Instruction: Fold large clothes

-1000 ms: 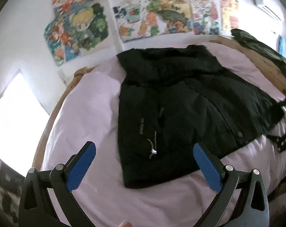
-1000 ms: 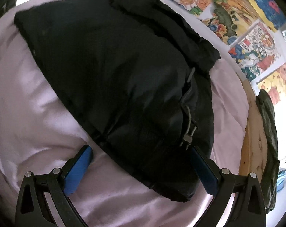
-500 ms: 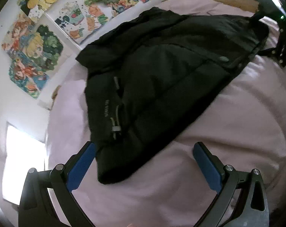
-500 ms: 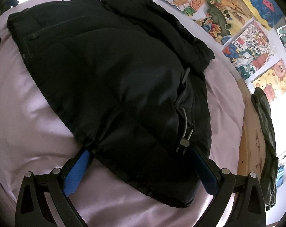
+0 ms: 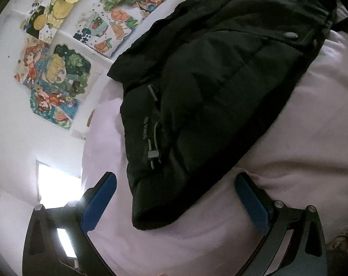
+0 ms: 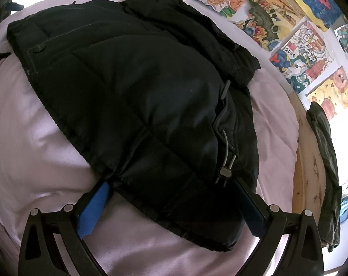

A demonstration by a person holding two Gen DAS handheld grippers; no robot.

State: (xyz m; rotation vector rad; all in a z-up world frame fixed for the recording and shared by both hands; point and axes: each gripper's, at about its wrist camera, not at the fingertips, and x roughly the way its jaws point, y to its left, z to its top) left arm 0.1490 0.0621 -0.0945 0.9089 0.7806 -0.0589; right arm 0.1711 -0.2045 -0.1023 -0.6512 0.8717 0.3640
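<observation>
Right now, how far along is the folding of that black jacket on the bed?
Done: the black jacket lies on the pink bedcover as a compact slab, so at least one fold looks made. In hand: both grippers are open at its near edge, the right gripper straddling the hem, the left gripper framing a corner; neither grips yet. Left: probably another fold across to make it smaller.

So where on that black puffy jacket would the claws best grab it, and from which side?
Probably the near hem of the black jacket, coming in low from the front over the pink bedcover. That edge lies thin and flat, already between the open right gripper fingers; the left gripper could take the near corner.
</observation>
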